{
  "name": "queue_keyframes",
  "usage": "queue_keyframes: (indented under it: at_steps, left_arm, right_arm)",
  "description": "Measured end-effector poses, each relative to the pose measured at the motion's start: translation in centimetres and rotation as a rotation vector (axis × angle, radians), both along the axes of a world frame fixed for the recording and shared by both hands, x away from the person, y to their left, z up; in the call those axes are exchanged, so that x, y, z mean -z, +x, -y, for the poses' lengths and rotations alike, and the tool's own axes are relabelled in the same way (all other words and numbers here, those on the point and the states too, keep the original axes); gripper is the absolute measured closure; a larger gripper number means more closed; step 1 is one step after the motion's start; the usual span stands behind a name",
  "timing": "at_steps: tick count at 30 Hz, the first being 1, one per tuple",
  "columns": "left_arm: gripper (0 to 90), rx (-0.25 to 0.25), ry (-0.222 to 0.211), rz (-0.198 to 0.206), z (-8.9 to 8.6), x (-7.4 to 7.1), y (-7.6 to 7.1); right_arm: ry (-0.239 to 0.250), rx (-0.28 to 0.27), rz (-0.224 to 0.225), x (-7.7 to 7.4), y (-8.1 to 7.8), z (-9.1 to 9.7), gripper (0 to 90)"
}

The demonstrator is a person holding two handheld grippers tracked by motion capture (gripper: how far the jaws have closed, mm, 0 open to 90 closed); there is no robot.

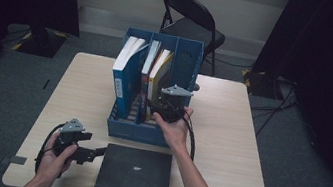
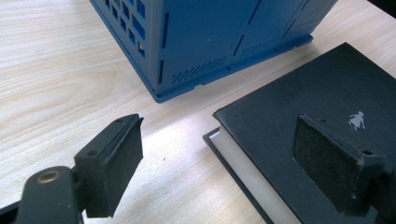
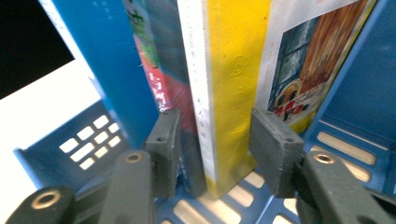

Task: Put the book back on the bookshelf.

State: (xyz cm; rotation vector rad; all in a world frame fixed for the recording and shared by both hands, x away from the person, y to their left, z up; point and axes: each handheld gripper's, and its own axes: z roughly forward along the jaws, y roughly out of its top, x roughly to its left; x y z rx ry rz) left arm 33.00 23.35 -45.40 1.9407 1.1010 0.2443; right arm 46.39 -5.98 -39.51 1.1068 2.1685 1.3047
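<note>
A blue slotted file holder [image 1: 134, 132] stands mid-table with several upright books. My right gripper [image 1: 153, 105] reaches into its right part. In the right gripper view the gripper [image 3: 215, 122] straddles the yellow book [image 3: 233, 70]; its pads sit beside the book with a slight gap at the left pad, so it is open around the book. A black hardback [image 1: 134, 173] lies flat in front of the holder. My left gripper [image 1: 98, 152] hovers open at the hardback's left edge; in the left gripper view one pad [image 2: 327, 154] is over the black cover [image 2: 299, 88], the other [image 2: 116, 158] over bare table.
A tall blue book [image 1: 124, 71] leans in the holder's left slot. The pale wooden table [image 1: 229, 129] has open surface on both sides of the holder. A black folding chair [image 1: 191, 19] stands behind the table's far edge, with dark curtains either side.
</note>
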Motion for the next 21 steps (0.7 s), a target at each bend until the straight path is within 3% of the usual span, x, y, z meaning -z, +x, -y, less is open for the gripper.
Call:
queue_keyframes:
  at_steps: [7,13,16,21]
  left_arm:
    - [16.0,0.003,0.0,0.001,0.0,0.0,0.0]
    - [16.0,0.004,0.006,0.0,0.1,0.1,-0.1]
    - [16.0,0.008,0.011,-0.002,0.1,0.1,0.0]
    - [16.2,0.005,0.023,0.004,0.1,0.0,-0.1]
  right_arm:
    - [0.046,-0.03,0.018,-0.6,-1.7,1.2,47.2]
    - [0.045,-0.062,0.033,-1.3,-3.5,2.1,45.6]
    - [-0.002,-0.073,0.03,-1.2,-4.4,2.5,44.9]
    - [0.001,-0.096,0.025,-1.4,-6.4,3.9,43.7]
